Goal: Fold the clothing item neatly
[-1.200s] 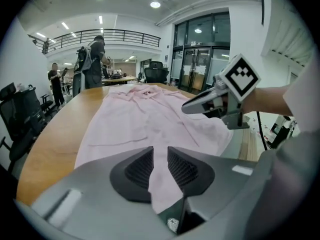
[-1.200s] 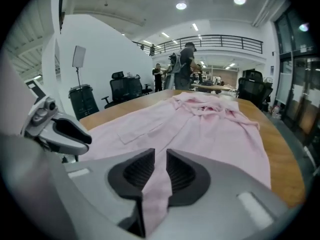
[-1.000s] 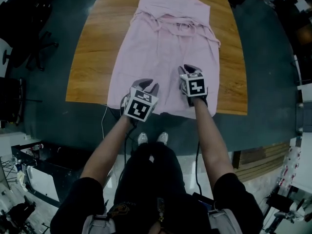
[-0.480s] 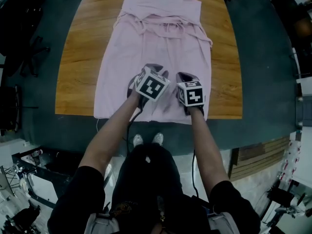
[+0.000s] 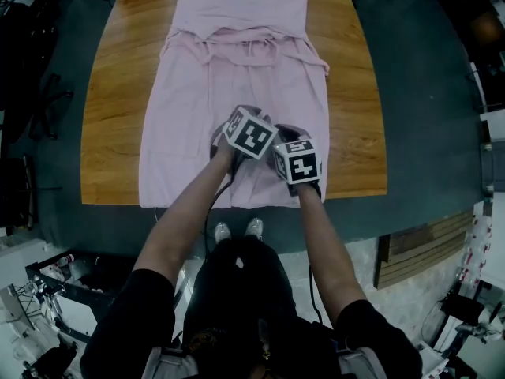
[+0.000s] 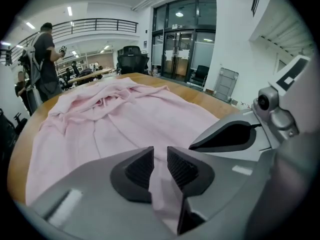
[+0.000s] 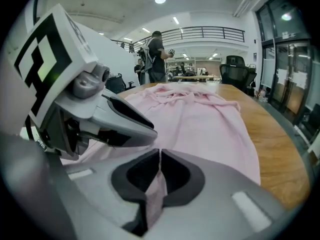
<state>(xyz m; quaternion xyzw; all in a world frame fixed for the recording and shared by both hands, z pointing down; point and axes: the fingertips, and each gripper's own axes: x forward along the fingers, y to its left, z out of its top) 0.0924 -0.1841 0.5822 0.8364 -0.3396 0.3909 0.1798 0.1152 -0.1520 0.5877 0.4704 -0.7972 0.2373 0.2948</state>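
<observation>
A wooden worktop [image 5: 110,93] carries the pink dress [image 5: 237,61], which is spread flat lengthwise along its middle. The top end lies toward the far edge, a tie crosses the waist, and the hem is at the near edge. Both grippers sit side by side on the skirt near the hem, close to its middle. The left gripper [image 6: 160,156] has its fingers [image 6: 184,170] narrowly apart, grasping a raised pinch of the pink fabric. The right gripper [image 7: 159,159] has its fingers [image 7: 176,173] clenched almost together on a thin fold of the same fabric. Their marker cubes [image 5: 252,133] stand nearly touching.
</observation>
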